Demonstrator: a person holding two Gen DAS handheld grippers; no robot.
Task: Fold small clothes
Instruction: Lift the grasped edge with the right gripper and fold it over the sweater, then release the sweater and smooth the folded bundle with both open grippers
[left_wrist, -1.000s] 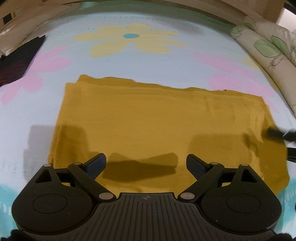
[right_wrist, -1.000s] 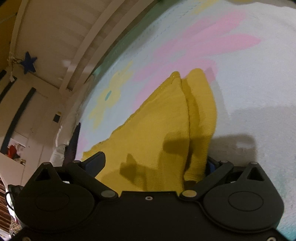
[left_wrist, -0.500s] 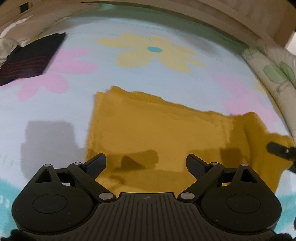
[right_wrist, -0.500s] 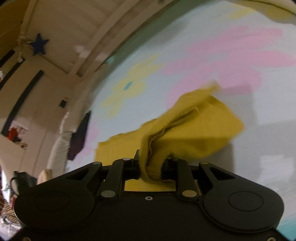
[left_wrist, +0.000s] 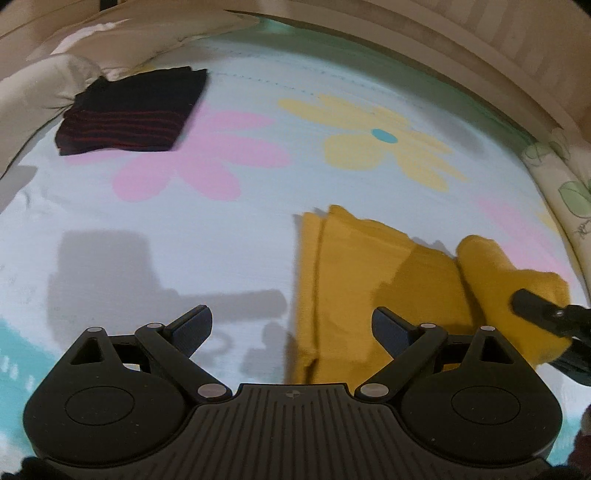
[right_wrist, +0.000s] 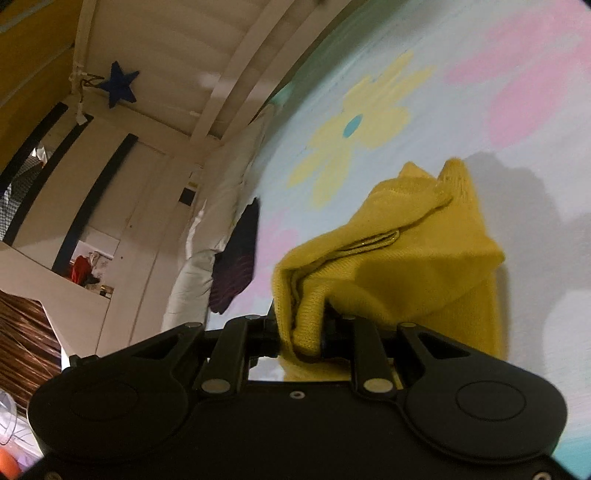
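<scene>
A mustard-yellow knit garment (left_wrist: 369, 280) lies on the flowered bed sheet (left_wrist: 221, 236), its right end lifted and curled over. My right gripper (right_wrist: 301, 330) is shut on that bunched end of the yellow garment (right_wrist: 399, 258) and holds it above the sheet; it shows at the right edge of the left wrist view (left_wrist: 535, 310). My left gripper (left_wrist: 291, 328) is open and empty, hovering over the garment's left edge and the bare sheet.
A folded black garment with red stripes (left_wrist: 133, 114) lies at the far left by a white pillow (left_wrist: 33, 85); it also shows in the right wrist view (right_wrist: 236, 258). A leaf-print pillow (left_wrist: 565, 192) lines the right side. A wooden bed rail (left_wrist: 443, 44) runs behind.
My right gripper closed on the garment's right end and lifted it up and leftward, folding it over. My left gripper stayed open and shifted left, off the garment's middle.
</scene>
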